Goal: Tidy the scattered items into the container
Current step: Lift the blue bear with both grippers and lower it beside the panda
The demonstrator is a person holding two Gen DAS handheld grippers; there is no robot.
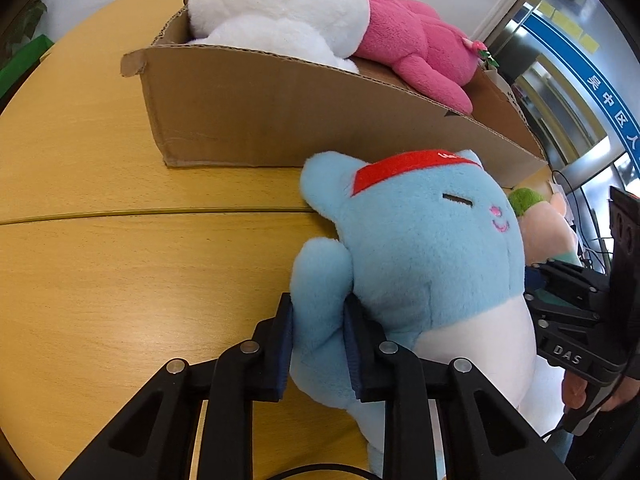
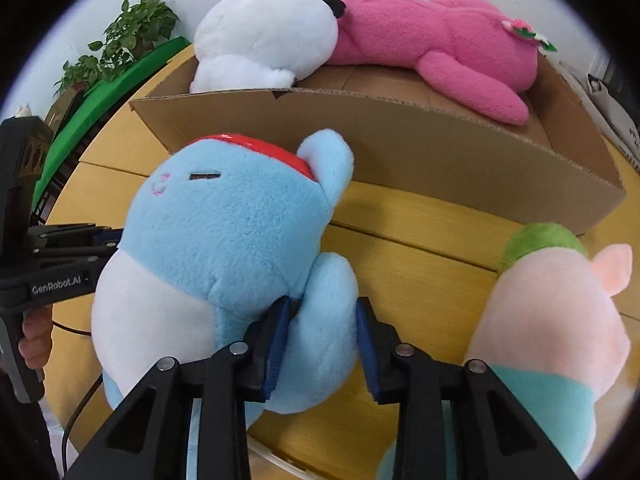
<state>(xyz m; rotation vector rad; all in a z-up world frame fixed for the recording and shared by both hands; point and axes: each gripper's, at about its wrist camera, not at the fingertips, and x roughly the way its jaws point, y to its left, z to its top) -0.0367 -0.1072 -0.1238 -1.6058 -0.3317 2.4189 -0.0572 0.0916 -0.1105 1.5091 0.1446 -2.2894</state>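
My left hand-held gripper (image 1: 318, 340) is clenched on one arm of the blue plush (image 1: 424, 248); blue pads press into the arm from both sides. My right hand-held gripper (image 2: 322, 344) grasps the plush's other arm the same way, pads sunk into the fur. So the blue plush (image 2: 224, 248) hangs between both grippers, just near of the cardboard box (image 1: 280, 120), head with red band (image 1: 400, 168) close to the box's near wall; can't tell if it touches the counter (image 1: 100, 280).

Box sits on the far part of the counter. Inside it: white plush (image 2: 264, 40) on the left, pink plush (image 2: 436, 48) on the right, the two touching, both rising above the rim.

Right of the blue plush: a peach plush with green top (image 2: 548, 320) on the counter, near of the box's right end, apart from the blue one.
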